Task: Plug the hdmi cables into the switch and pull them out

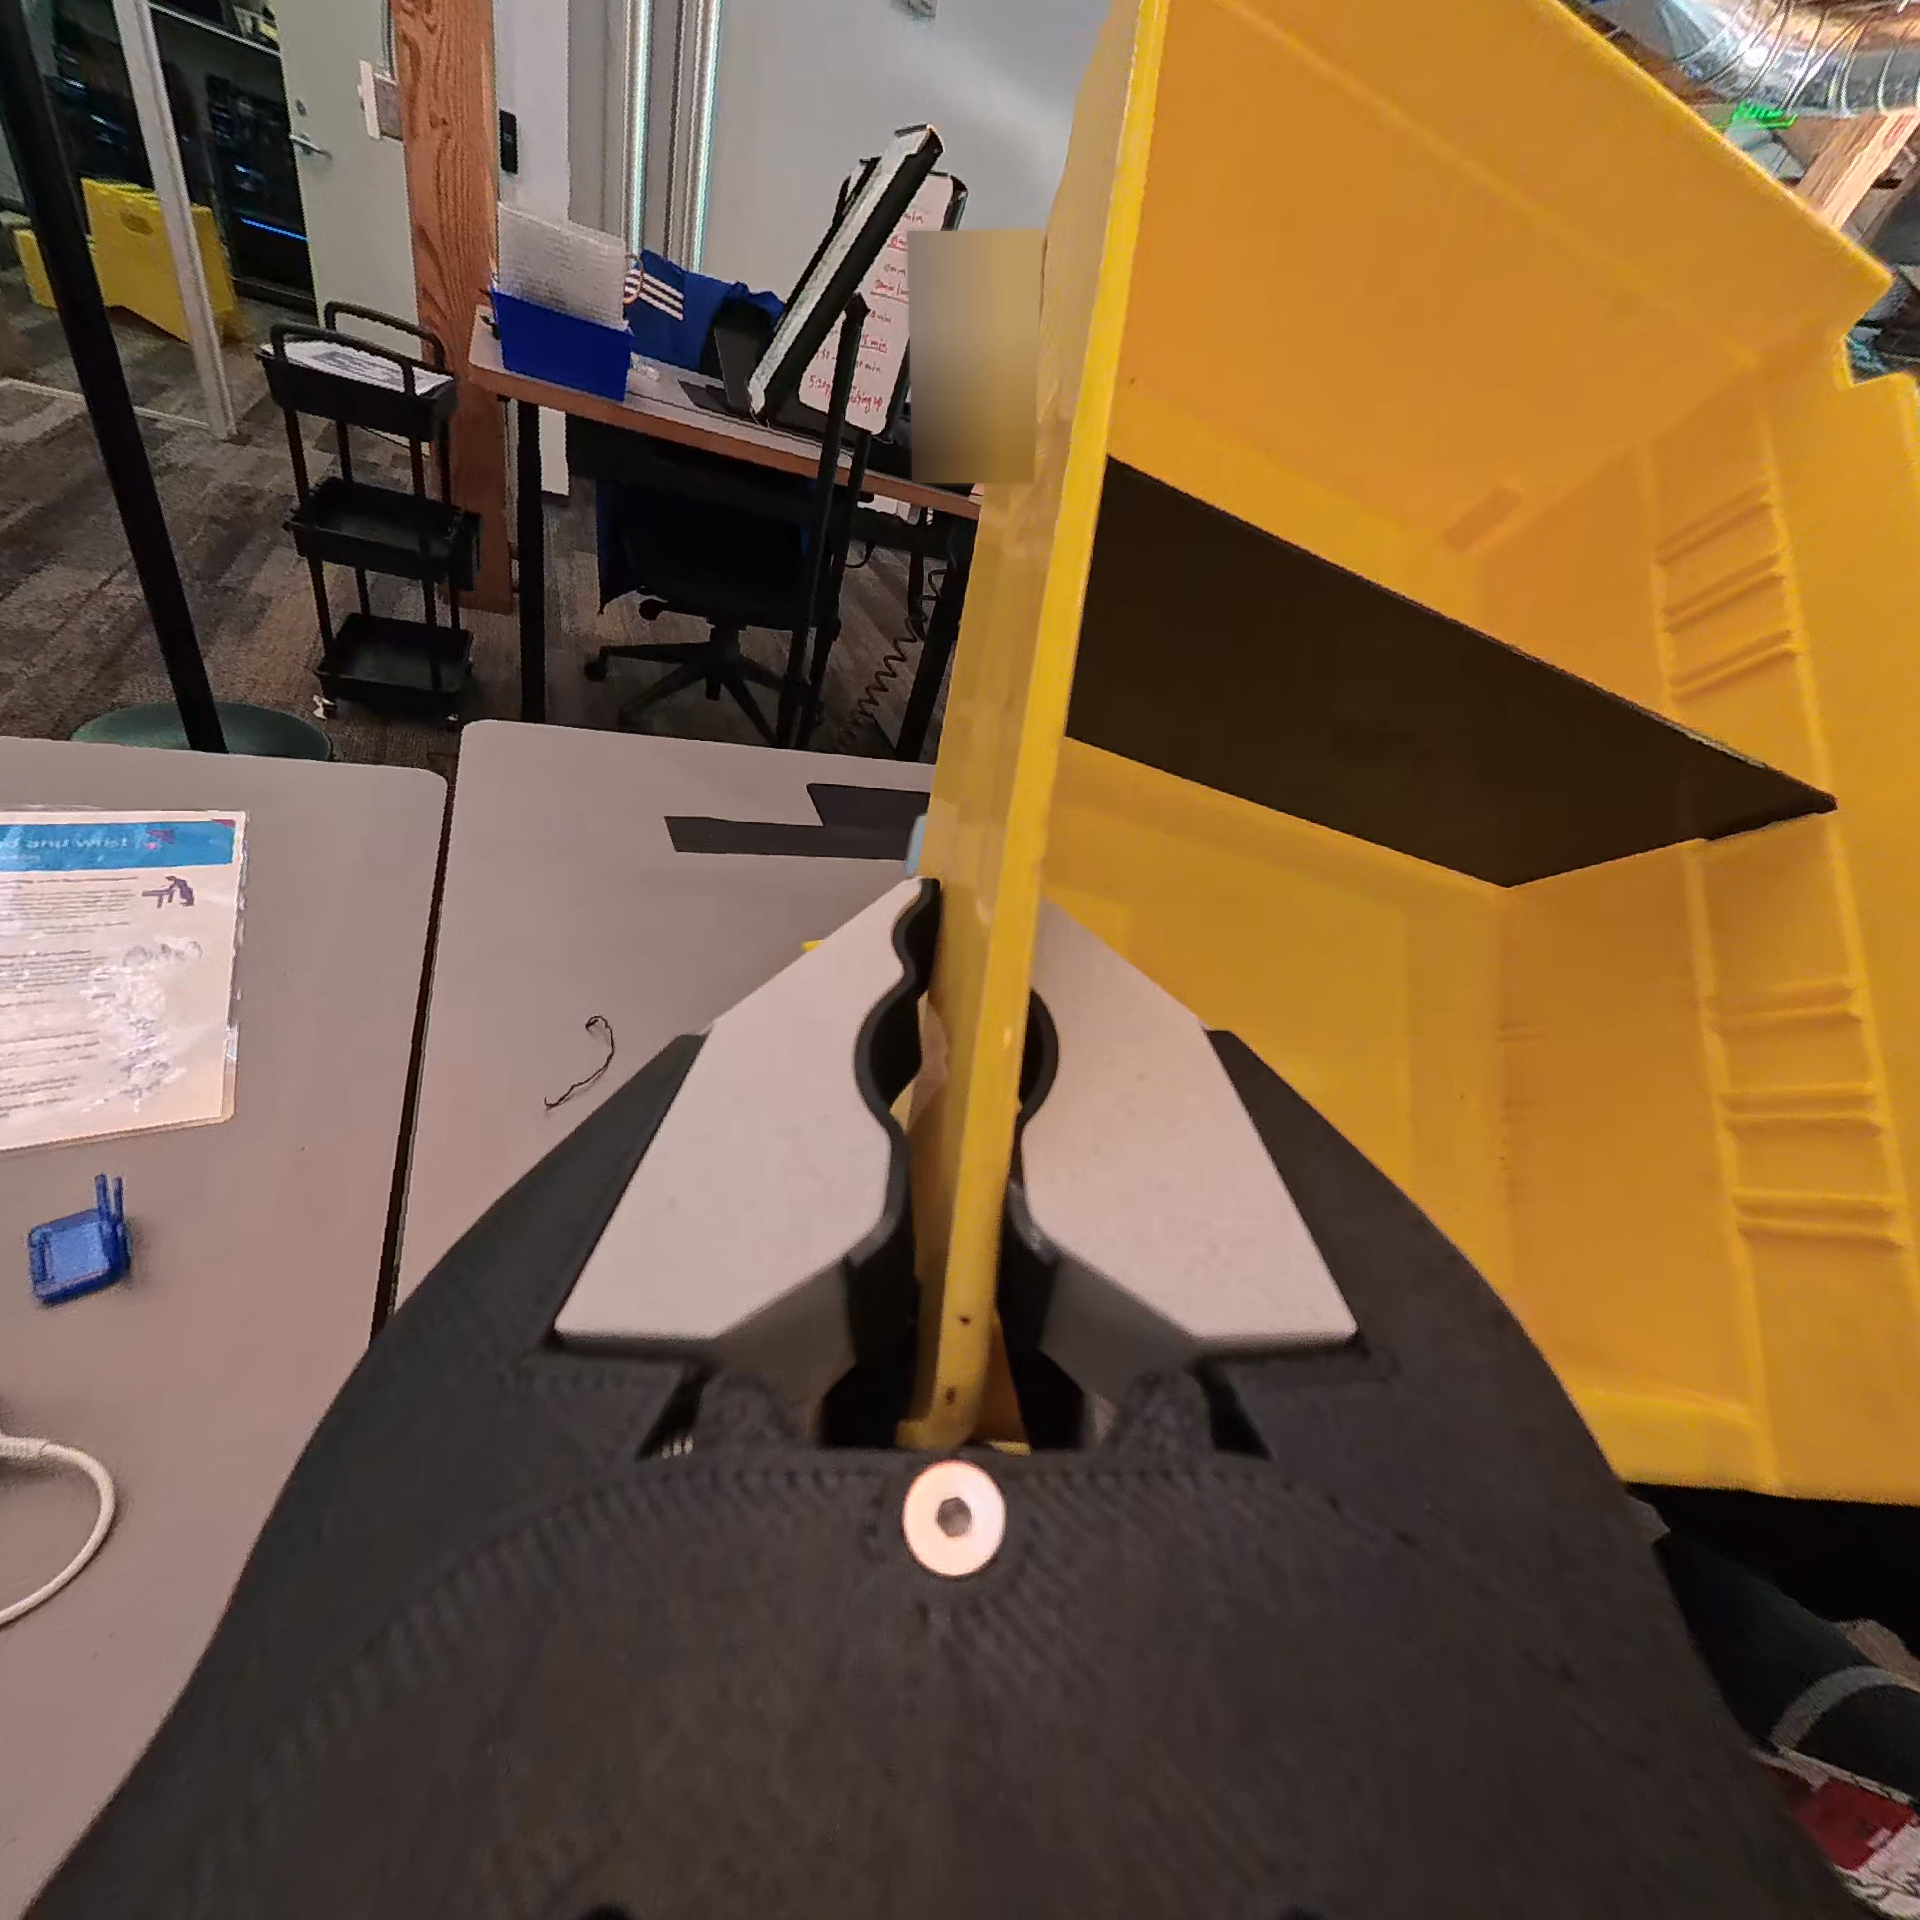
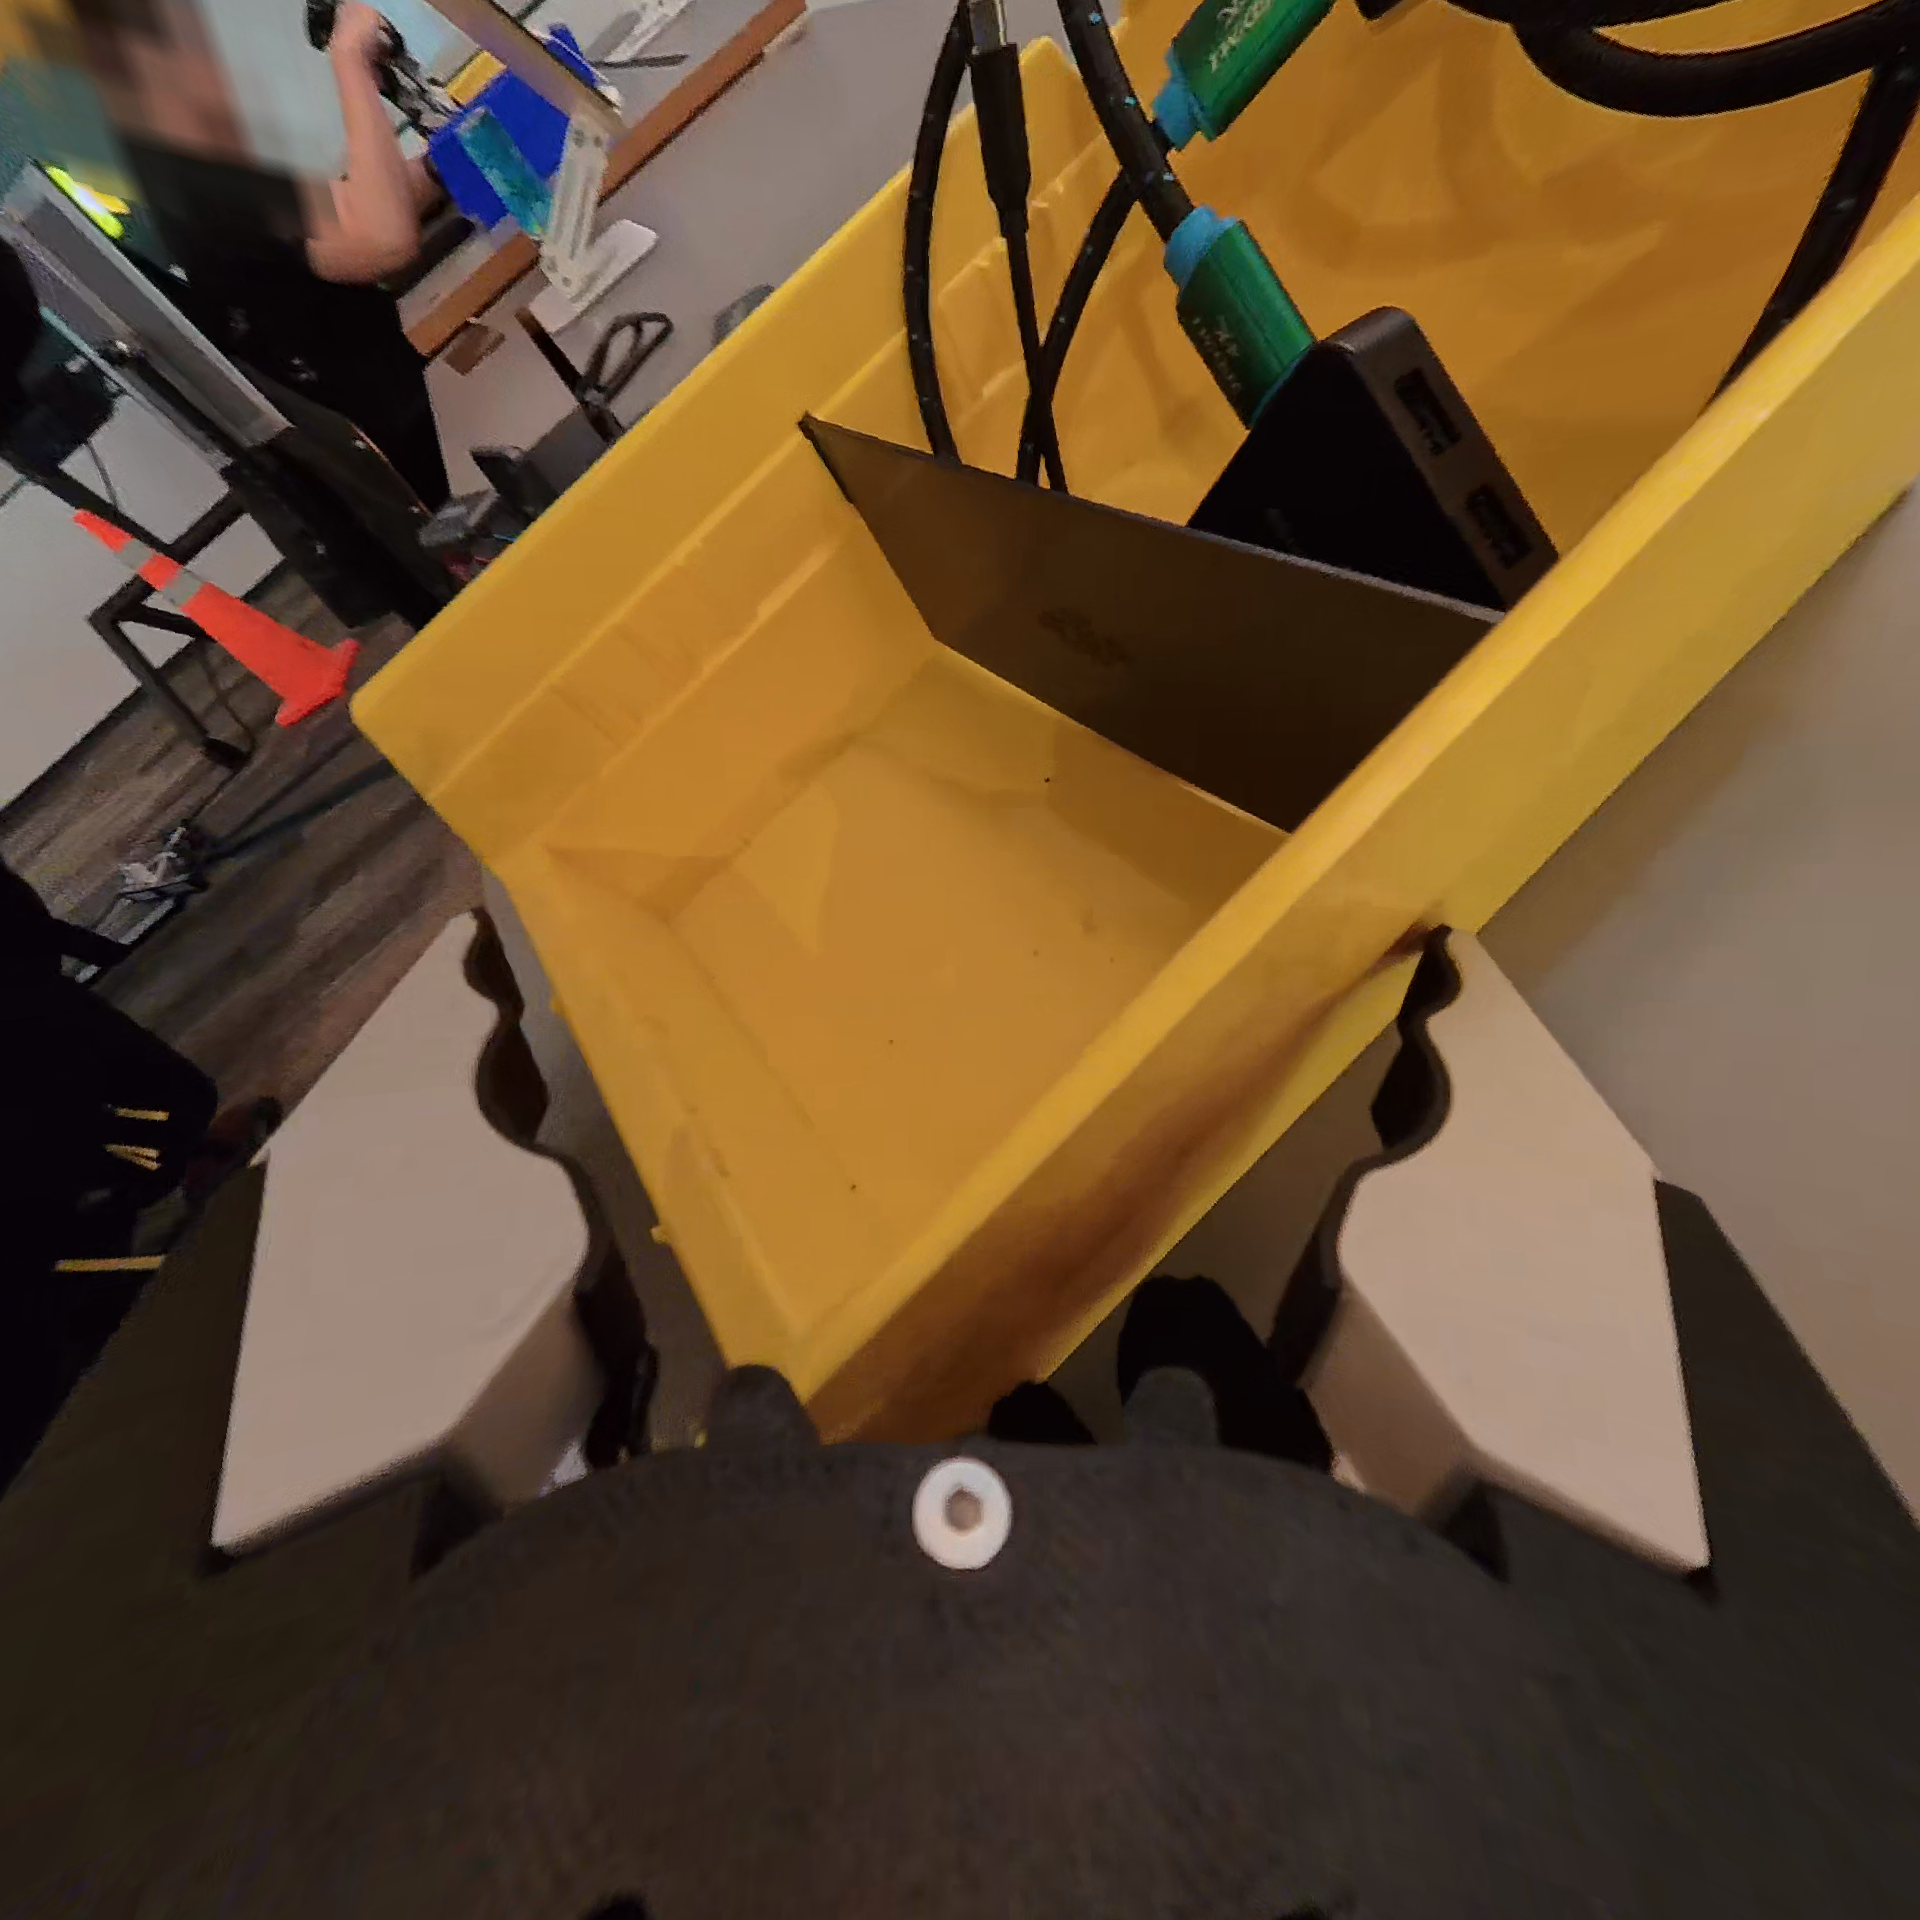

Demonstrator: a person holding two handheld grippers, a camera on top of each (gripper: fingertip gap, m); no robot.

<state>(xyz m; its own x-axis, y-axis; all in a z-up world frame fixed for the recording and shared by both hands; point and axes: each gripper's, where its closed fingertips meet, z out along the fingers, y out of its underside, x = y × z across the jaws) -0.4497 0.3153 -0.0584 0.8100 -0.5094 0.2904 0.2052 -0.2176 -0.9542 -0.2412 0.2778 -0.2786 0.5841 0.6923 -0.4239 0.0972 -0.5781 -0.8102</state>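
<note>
A yellow bin [image 1: 1351,364] stands tilted, with a black divider [image 1: 1403,707] across its inside. My left gripper [image 1: 982,904] is shut on the bin's side wall, which runs up between the two grey fingers. In the right wrist view the bin [image 2: 644,582] shows an empty front compartment before the divider [image 2: 1143,644]. Behind the divider lies the black switch [image 2: 1382,468] with a green HDMI plug [image 2: 1236,312] seated in it. A second green plug [image 2: 1226,52] hangs loose above, among black cables [image 2: 925,260]. My right gripper [image 2: 966,935] is open, its fingers on either side of the bin's near corner.
The grey table [image 1: 623,935] holds a laminated sheet [image 1: 114,966], a small blue part [image 1: 78,1236], a white cable [image 1: 62,1507] and black tape [image 1: 790,831]. Beyond are a black cart [image 1: 374,520], an orange cone [image 2: 239,623] and a person [image 2: 343,208]. Tip to tip, the grippers are about 30 cm apart.
</note>
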